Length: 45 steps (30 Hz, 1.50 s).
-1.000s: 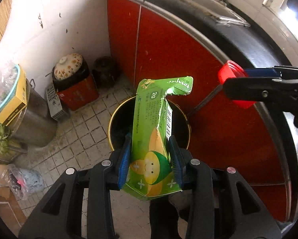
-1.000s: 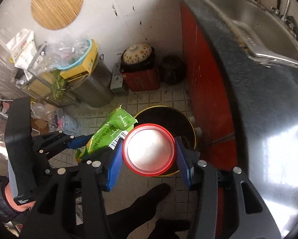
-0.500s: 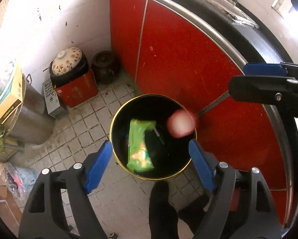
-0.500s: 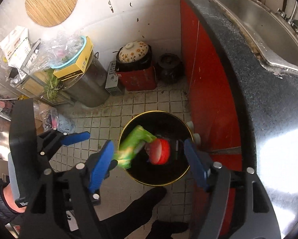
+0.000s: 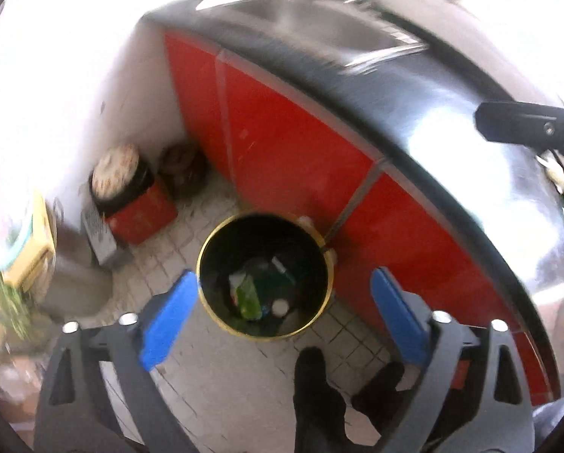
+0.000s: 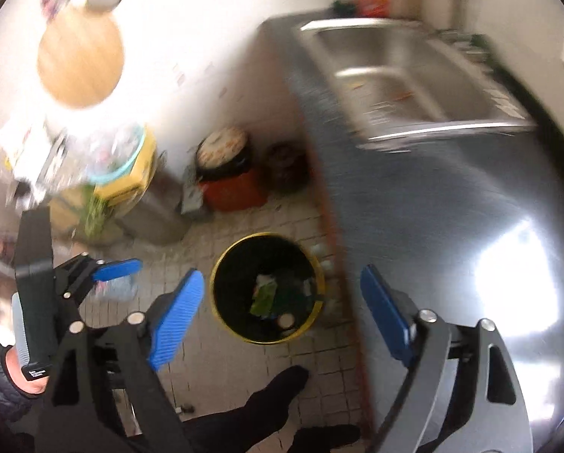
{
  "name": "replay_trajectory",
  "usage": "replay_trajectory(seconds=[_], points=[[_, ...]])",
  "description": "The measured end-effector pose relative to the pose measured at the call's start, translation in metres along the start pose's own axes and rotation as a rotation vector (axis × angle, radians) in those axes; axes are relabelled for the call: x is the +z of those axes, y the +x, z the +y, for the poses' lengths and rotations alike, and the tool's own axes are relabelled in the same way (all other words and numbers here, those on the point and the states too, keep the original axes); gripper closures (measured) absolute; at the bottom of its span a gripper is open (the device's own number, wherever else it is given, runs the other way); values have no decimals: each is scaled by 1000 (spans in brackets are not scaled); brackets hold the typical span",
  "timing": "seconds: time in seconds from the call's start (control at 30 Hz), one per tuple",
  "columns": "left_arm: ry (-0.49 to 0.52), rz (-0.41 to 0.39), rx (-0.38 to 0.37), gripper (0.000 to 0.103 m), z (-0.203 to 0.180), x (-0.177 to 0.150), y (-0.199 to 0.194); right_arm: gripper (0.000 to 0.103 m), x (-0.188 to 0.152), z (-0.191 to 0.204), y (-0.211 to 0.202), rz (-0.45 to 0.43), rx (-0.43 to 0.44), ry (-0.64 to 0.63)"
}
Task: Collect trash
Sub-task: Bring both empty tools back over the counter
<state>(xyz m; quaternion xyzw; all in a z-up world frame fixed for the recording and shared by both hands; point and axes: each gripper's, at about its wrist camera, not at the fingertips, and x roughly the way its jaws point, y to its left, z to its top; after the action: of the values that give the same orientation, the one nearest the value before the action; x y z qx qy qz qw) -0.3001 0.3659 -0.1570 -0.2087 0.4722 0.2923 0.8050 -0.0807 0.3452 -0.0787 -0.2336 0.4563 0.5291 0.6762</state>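
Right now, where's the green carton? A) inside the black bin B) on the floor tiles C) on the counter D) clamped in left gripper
A: the green carton lies at the bottom of the black bin; left gripper is open with nothing between its pads.

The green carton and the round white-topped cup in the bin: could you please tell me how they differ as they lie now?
The green carton is long, flat and green, while the cup shows as a small round white disc. The carton lies stretched toward the middle of the bin; the cup sits nearer the bin's lower wall. Both rest at the bottom among other litter, touched by neither gripper.
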Motion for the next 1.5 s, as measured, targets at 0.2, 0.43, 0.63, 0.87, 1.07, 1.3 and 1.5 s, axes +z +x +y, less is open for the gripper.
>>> replay_trajectory(seconds=[0.2, 0.43, 0.63, 0.87, 1.07, 1.3, 1.5], points=[[201, -71, -213, 8, -108, 45, -31, 17, -61, -96, -116, -109, -239, 250], [580, -106, -468, 8, -271, 69, -55, 17, -173, -187, -240, -221, -502, 600], [800, -119, -599, 8, -372, 52, -79, 17, -261, -216, -309, -273, -645, 804], [922, -123, -623, 8, -417, 29, -88, 17, -310, -230, -332, -306, -660, 906], [901, -115, -584, 8, -425, 42, -73, 17, -311, -250, -328, -316, -624, 916], [889, -131, -529, 8, -453, 68, -40, 17, -311, -298, -309, -282, -543, 923], [950, -154, -523, 8, -499, 100, -1, 17, -301, -351, -290, -240, -487, 847]])
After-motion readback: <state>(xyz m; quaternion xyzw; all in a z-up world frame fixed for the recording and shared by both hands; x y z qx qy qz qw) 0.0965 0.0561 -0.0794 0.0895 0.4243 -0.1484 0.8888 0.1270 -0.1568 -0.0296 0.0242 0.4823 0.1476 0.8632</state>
